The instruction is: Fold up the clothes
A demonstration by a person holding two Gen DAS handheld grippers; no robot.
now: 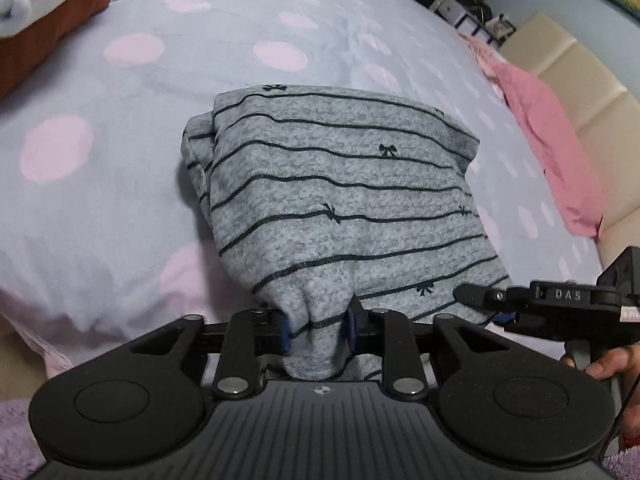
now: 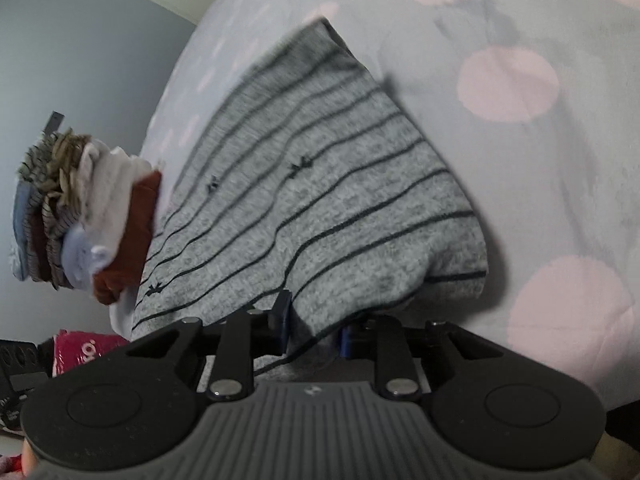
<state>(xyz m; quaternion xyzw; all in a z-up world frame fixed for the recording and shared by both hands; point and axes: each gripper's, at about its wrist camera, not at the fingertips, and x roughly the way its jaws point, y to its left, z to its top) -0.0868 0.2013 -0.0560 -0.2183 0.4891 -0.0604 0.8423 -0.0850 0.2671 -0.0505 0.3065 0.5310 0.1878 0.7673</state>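
A grey knit garment with dark stripes and small bows (image 1: 340, 184) lies folded on the bed with the pink-dotted sheet (image 1: 120, 128). My left gripper (image 1: 319, 330) is shut on a bunch of its near edge. My right gripper (image 1: 480, 304) comes in from the right in the left wrist view and grips the same near edge further right. In the right wrist view the right gripper (image 2: 315, 330) is shut on the garment (image 2: 320, 208), which stretches away over the sheet (image 2: 520, 160).
A stack of folded clothes (image 2: 80, 216) stands on the bed beyond the garment, seen also at the top left of the left wrist view (image 1: 44, 28). A pink cloth (image 1: 544, 140) lies along the bed's right side by a cream padded headboard (image 1: 580, 80).
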